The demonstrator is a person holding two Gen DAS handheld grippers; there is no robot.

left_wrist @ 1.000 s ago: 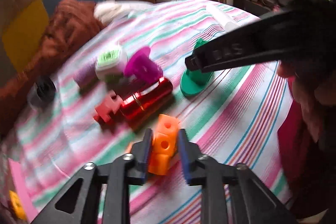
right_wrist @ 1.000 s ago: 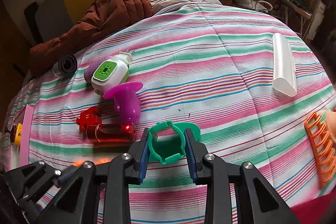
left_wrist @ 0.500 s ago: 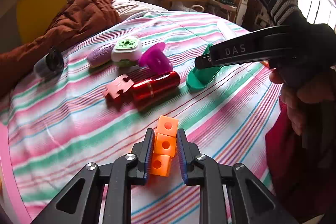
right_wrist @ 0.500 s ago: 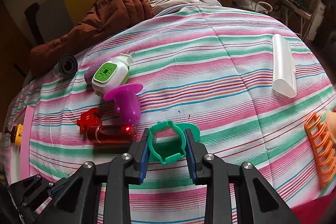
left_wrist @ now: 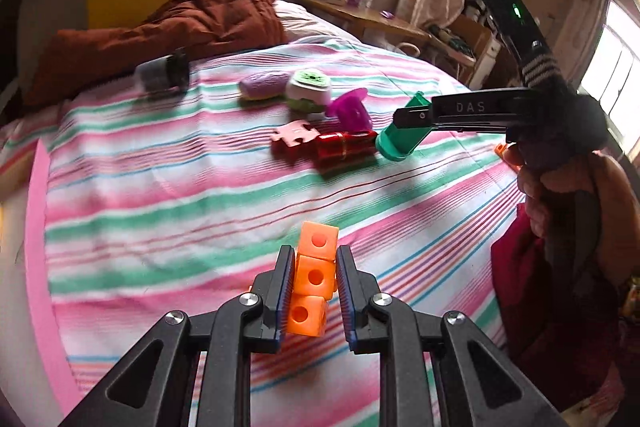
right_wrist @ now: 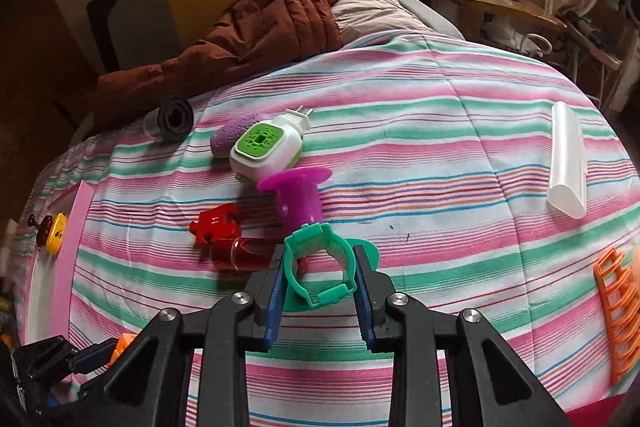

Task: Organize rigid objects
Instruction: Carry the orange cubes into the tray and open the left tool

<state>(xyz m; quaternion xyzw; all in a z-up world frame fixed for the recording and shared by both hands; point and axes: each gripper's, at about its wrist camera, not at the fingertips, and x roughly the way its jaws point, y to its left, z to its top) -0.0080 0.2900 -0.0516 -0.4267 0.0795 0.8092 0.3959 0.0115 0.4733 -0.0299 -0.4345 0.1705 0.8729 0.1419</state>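
Striped bedspread (right_wrist: 460, 155), left gripper (left_wrist: 312, 281) clamping orange cube stack (left_wrist: 313, 277), right gripper (right_wrist: 320, 277) clamping green holder (right_wrist: 318, 267)

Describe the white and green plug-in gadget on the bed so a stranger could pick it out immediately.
Start at the striped pink, green and white bedspread and find the cluster of small objects on its left half, below the rumpled brown quilt. The rounded white plastic plug-in device lies there between a speckled purple oval and a magenta plastic funnel-shaped piece. Only it has a green perforated face and two metal prongs.

Right gripper (right_wrist: 320, 277) clamps green holder (right_wrist: 319, 264) beside red tube (right_wrist: 244, 254).
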